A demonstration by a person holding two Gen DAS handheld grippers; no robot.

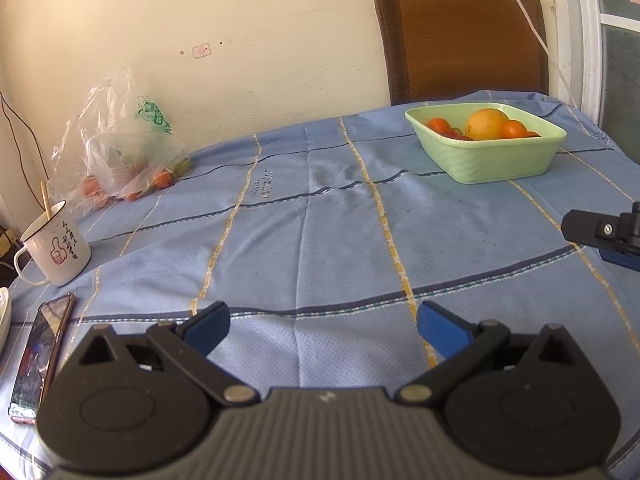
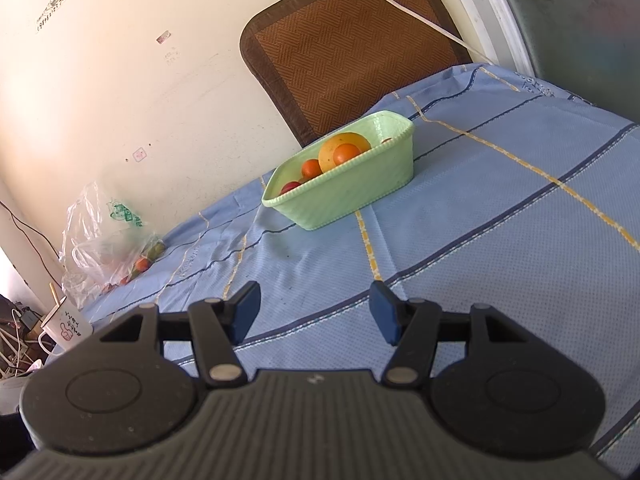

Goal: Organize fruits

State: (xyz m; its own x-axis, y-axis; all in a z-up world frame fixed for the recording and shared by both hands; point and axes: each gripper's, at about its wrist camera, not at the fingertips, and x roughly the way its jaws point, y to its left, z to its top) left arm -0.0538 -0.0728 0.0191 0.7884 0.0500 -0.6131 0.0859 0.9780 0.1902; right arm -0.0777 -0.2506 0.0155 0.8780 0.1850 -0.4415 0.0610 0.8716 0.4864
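Note:
A light green basket (image 1: 496,160) stands at the far right of the table, also in the right wrist view (image 2: 352,196). It holds a large yellow-orange fruit (image 1: 486,123) (image 2: 340,148), small orange fruits (image 1: 514,129) (image 2: 346,153) and a red fruit (image 2: 290,187). A clear plastic bag (image 1: 120,152) (image 2: 108,248) with more small fruits lies at the far left by the wall. My left gripper (image 1: 322,326) is open and empty above the blue cloth. My right gripper (image 2: 314,312) is open and empty; part of it shows at the right edge of the left wrist view (image 1: 604,232).
A white mug (image 1: 56,246) (image 2: 66,328) with a stick in it stands at the left edge. A phone (image 1: 38,356) lies near the front left. A brown chair back (image 1: 460,36) (image 2: 352,44) leans behind the table. The blue striped cloth (image 1: 320,220) covers the table.

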